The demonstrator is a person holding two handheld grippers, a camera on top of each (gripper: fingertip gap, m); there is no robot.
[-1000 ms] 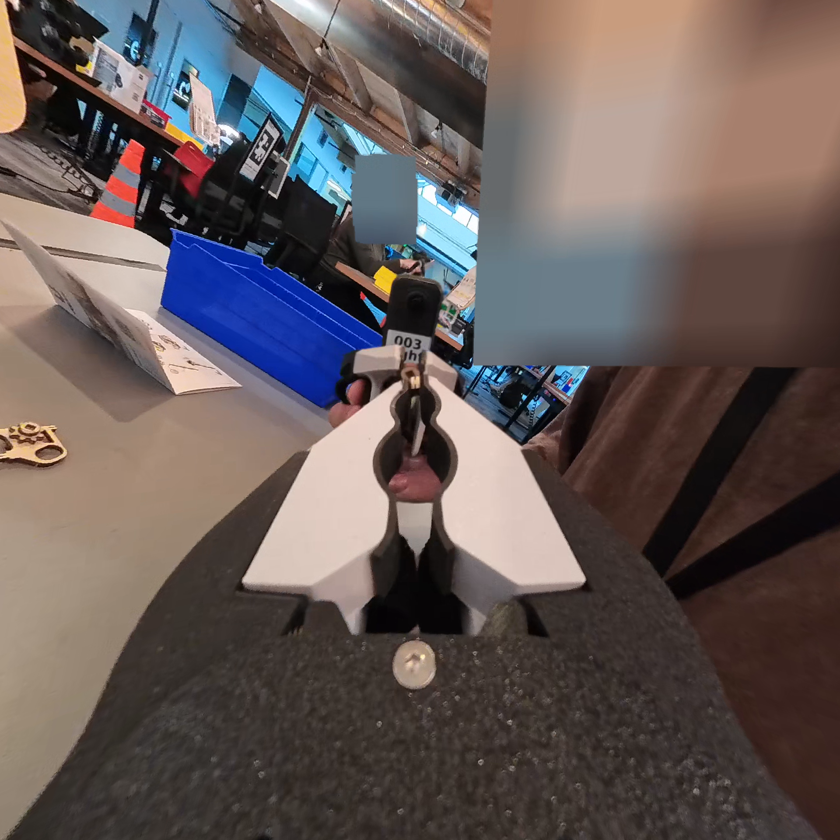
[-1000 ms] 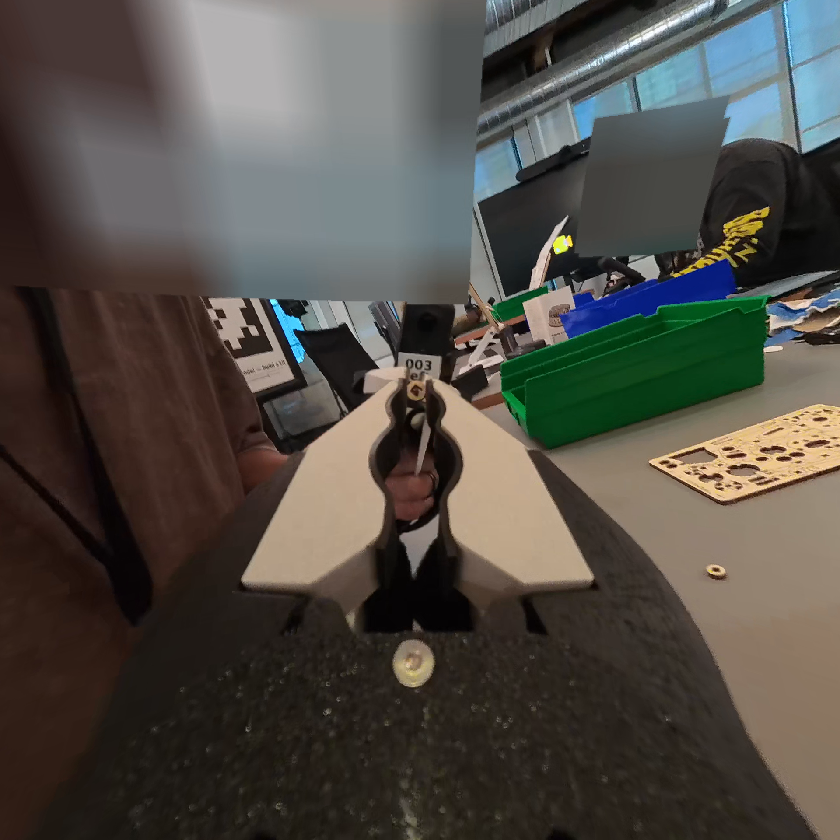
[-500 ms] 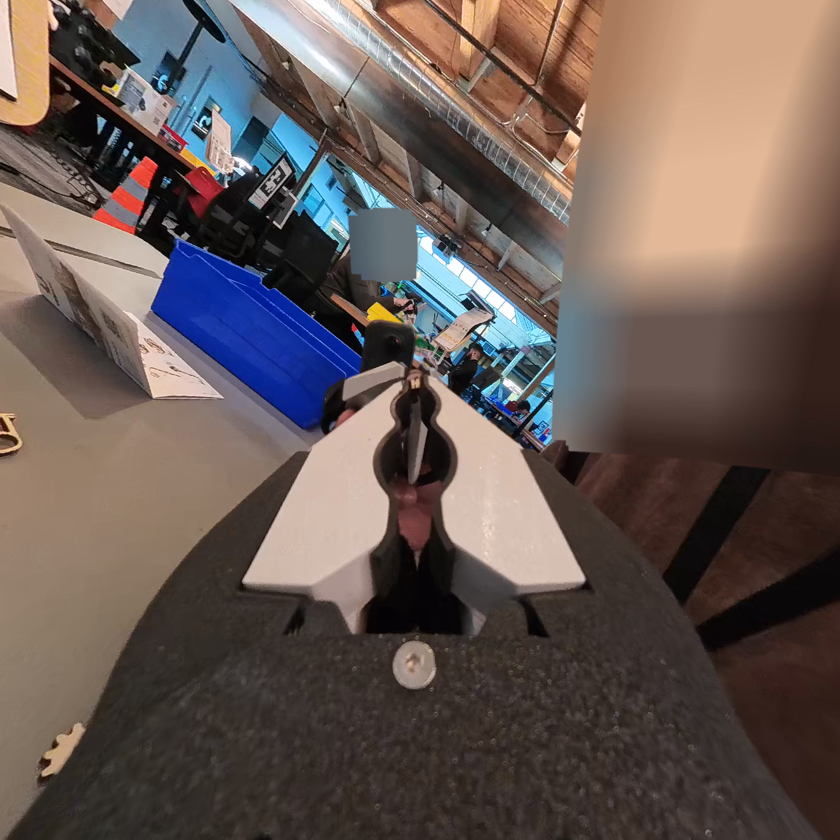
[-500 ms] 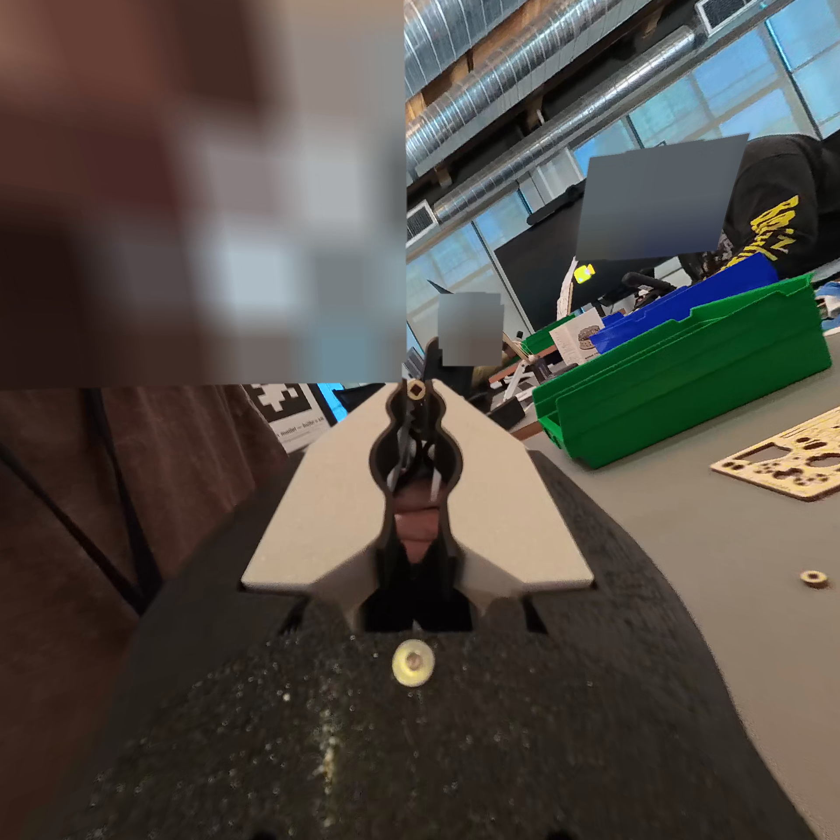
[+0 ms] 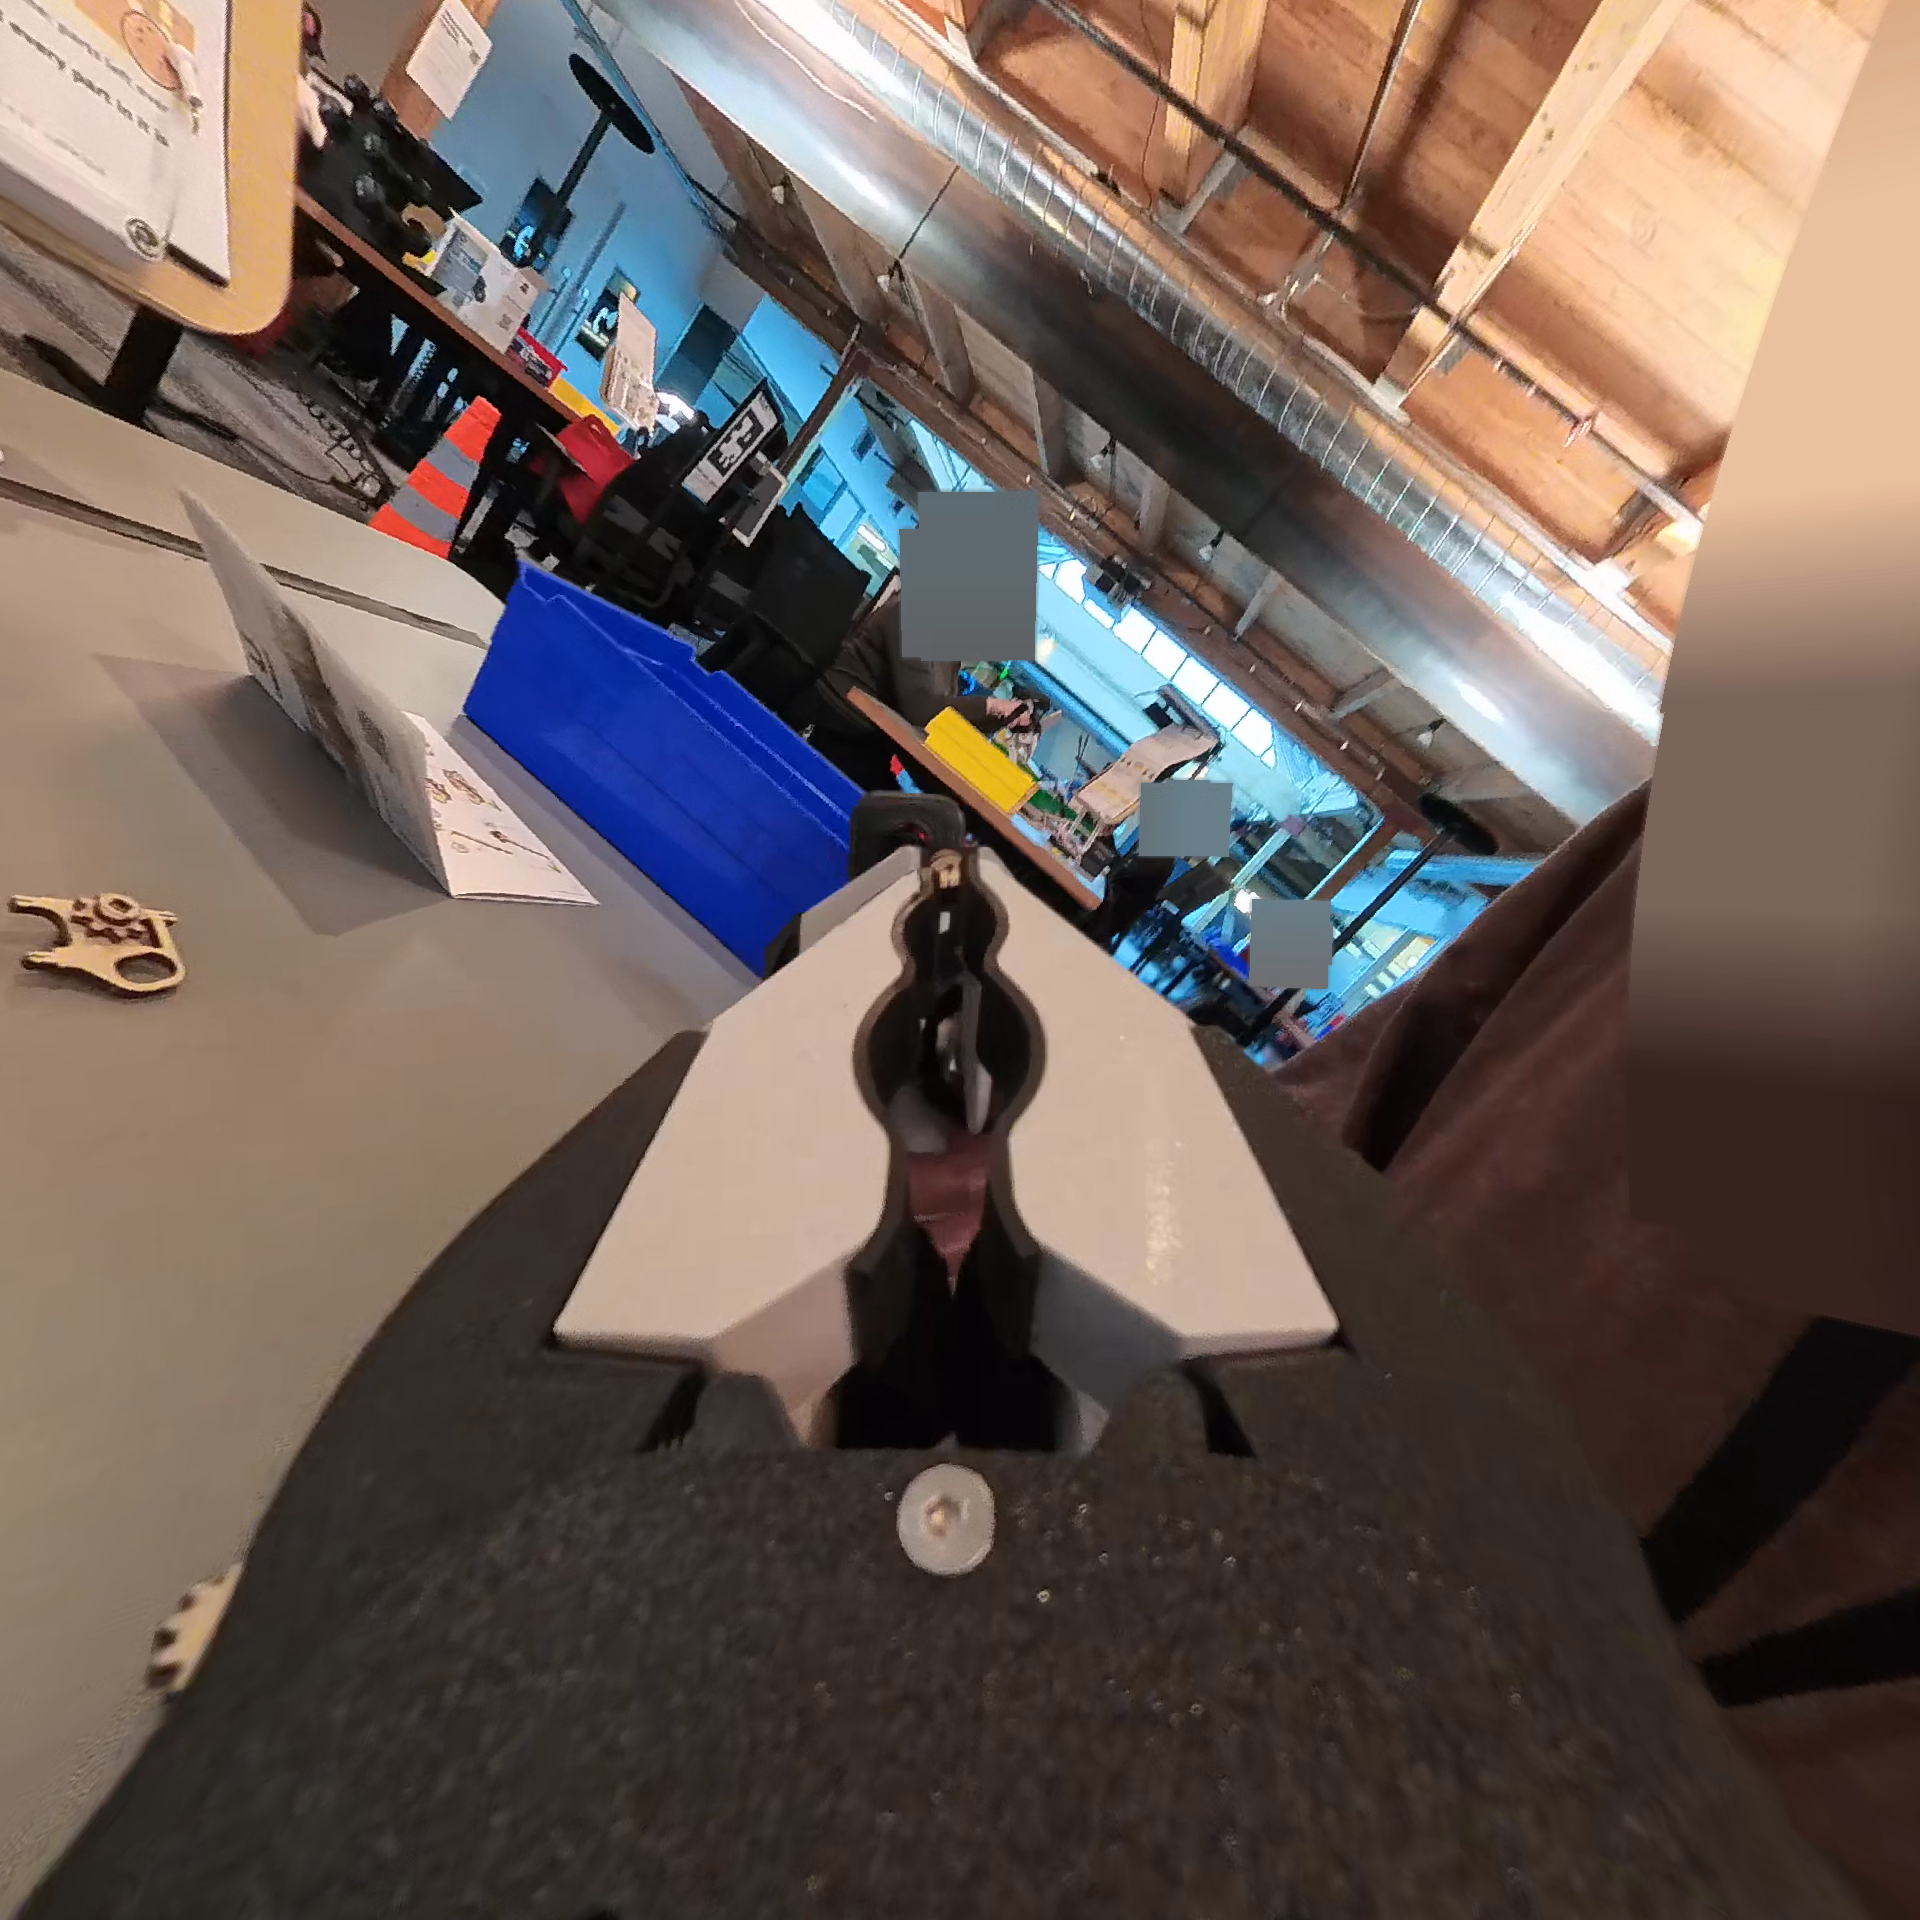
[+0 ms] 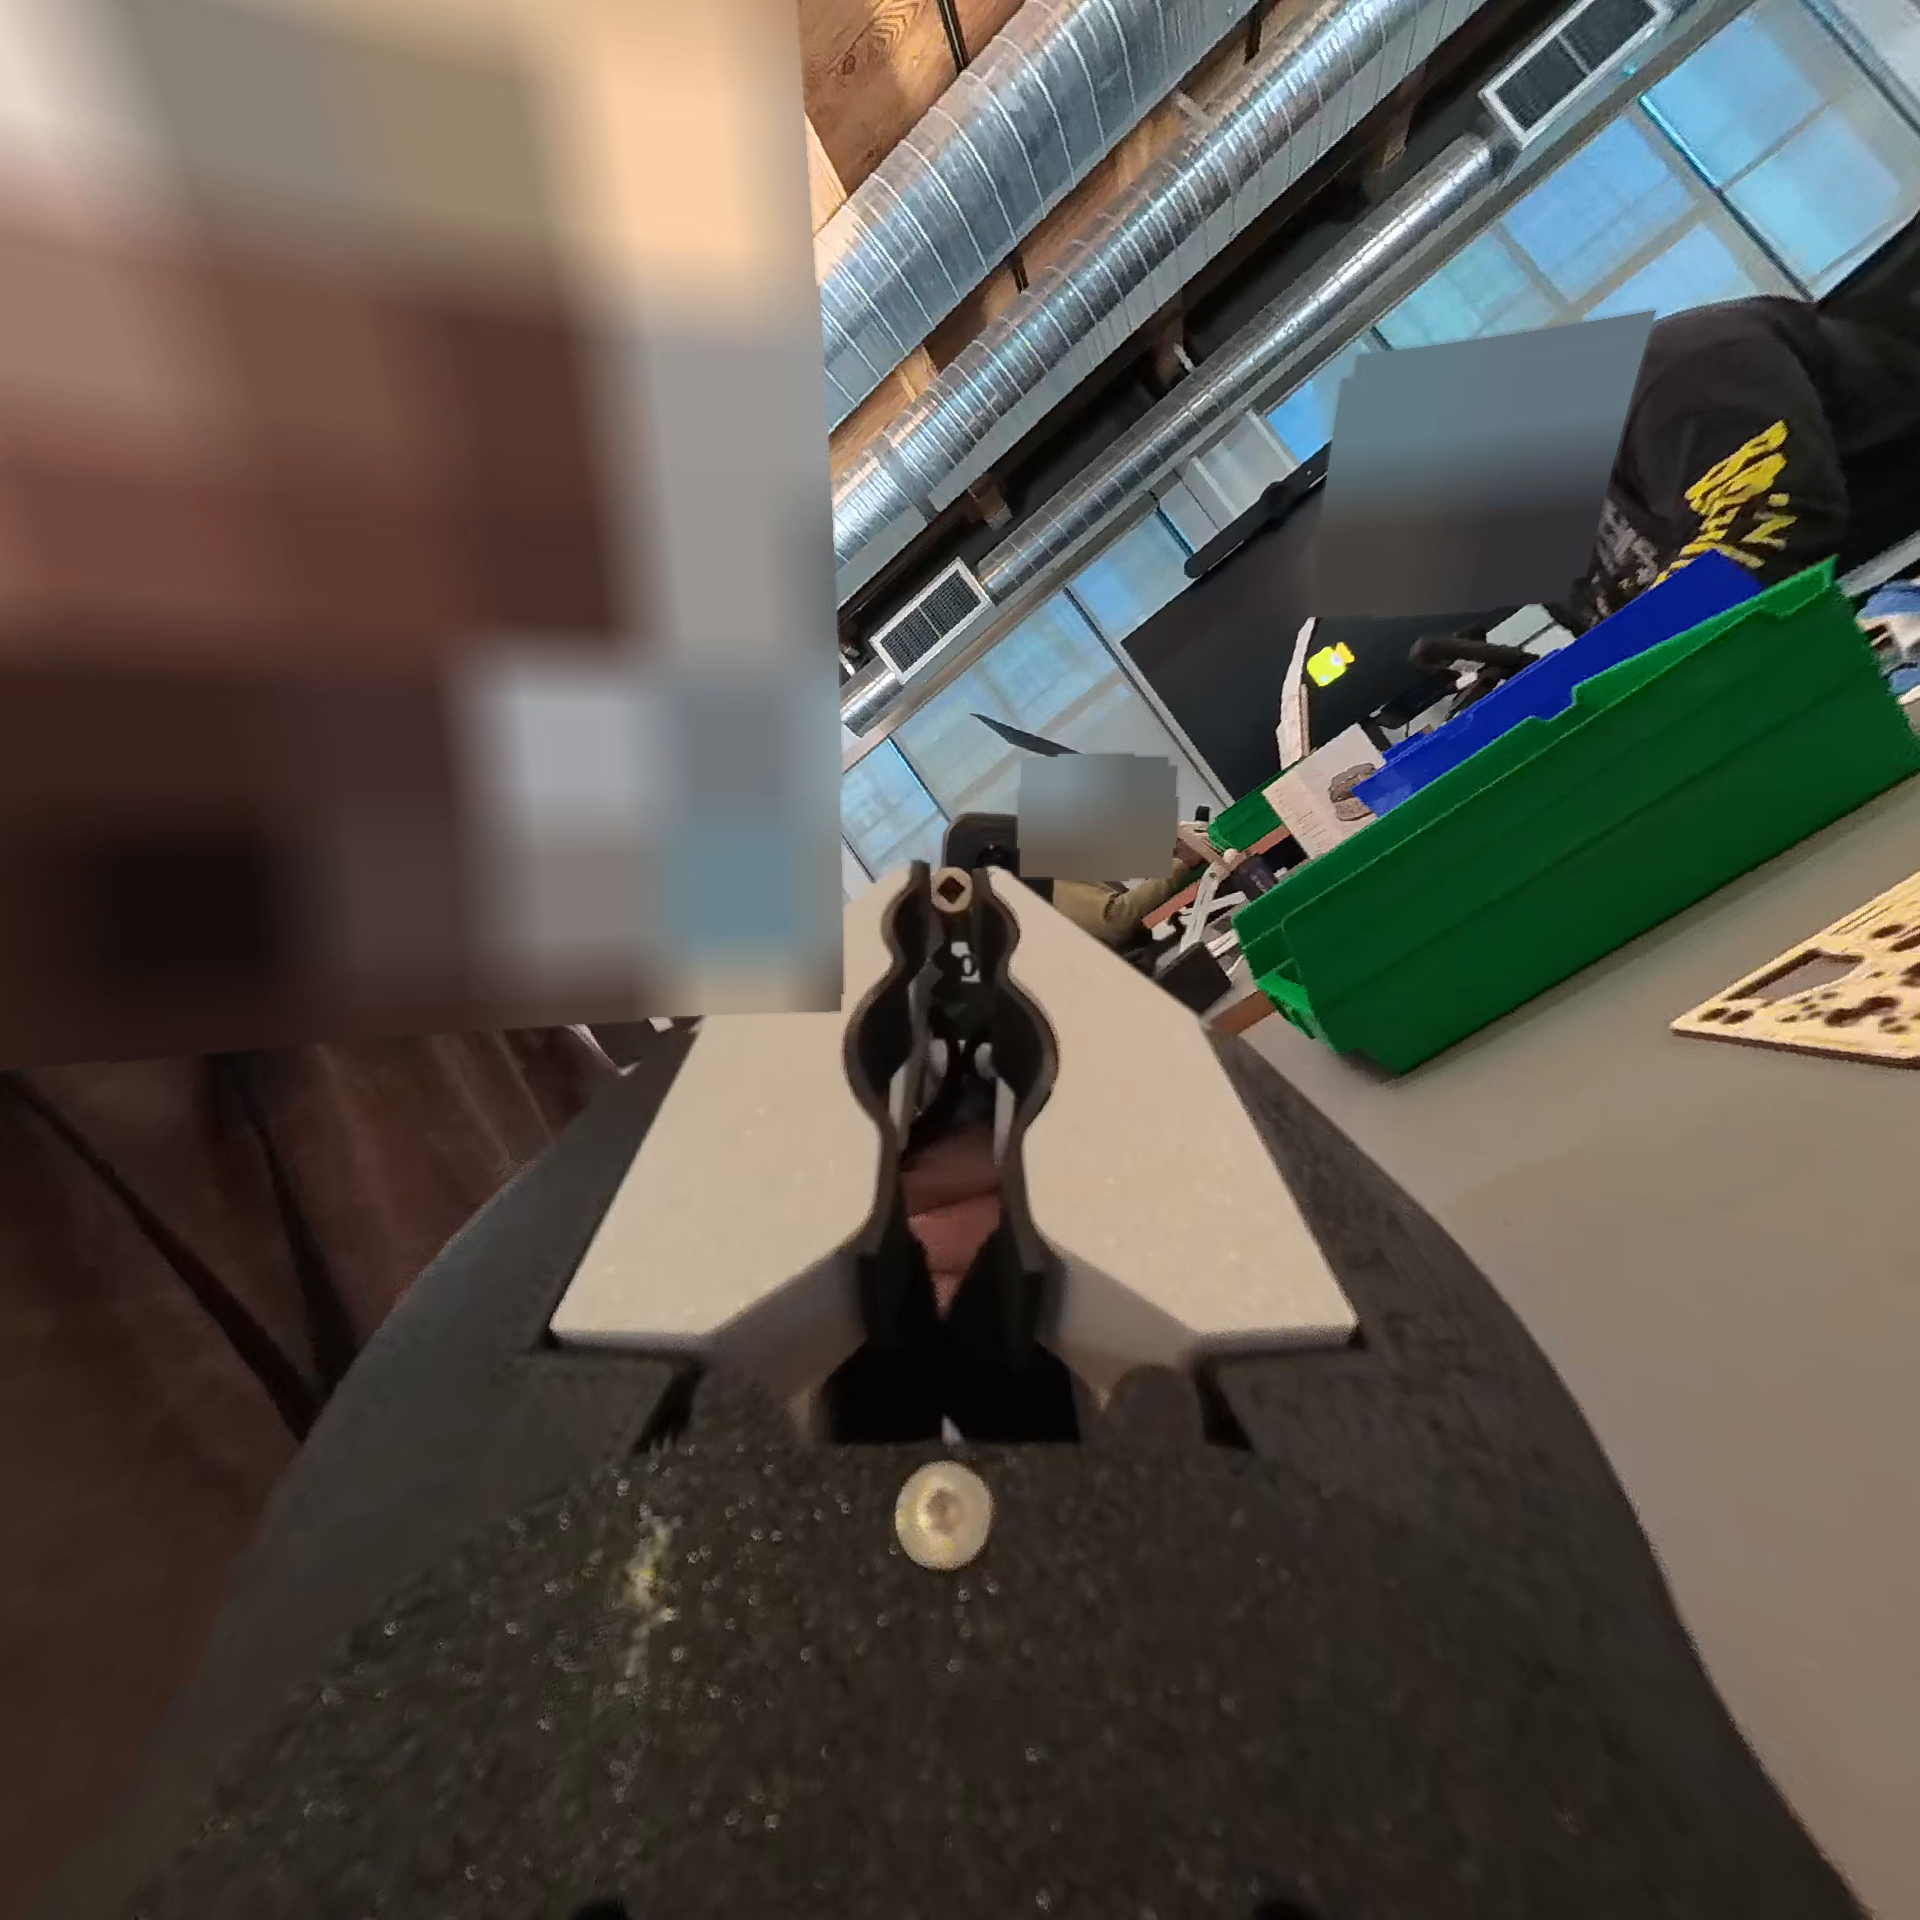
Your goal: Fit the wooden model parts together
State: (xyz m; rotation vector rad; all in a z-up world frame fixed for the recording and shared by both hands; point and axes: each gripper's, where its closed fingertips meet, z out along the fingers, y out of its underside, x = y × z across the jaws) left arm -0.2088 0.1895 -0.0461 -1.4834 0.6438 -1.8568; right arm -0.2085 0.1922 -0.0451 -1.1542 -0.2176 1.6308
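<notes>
Both grippers are held up above the grey table, tip to tip and facing each other. My left gripper (image 5: 948, 875) is shut on a small pale wooden part (image 5: 948, 869) pinched at its very tips; its shape is too small to tell. My right gripper (image 6: 951, 896) is shut on a small wooden ring with a square hole (image 6: 951, 890). In each view the other gripper's black body shows just behind the tips: in the left wrist view (image 5: 902, 826) and in the right wrist view (image 6: 977, 840).
On the left lie a flat wooden assembly with a gear (image 5: 99, 930), a loose wooden gear (image 5: 192, 1631), a folded instruction leaflet (image 5: 416, 774) and a blue bin (image 5: 665, 769). On the right stand green bins (image 6: 1558, 873) and a punched wooden sheet (image 6: 1829, 997). A person's brown-clad torso (image 6: 208, 1299) is close behind. Left and right tips are no more than a few centimetres apart. Left tips and right tips are each some 15 centimeters from the loose wooden gear (image 5: 192, 1631).
Both grippers have tilted upward while staying tip to tip, so more ceiling shows. Both stay shut on their small parts.
</notes>
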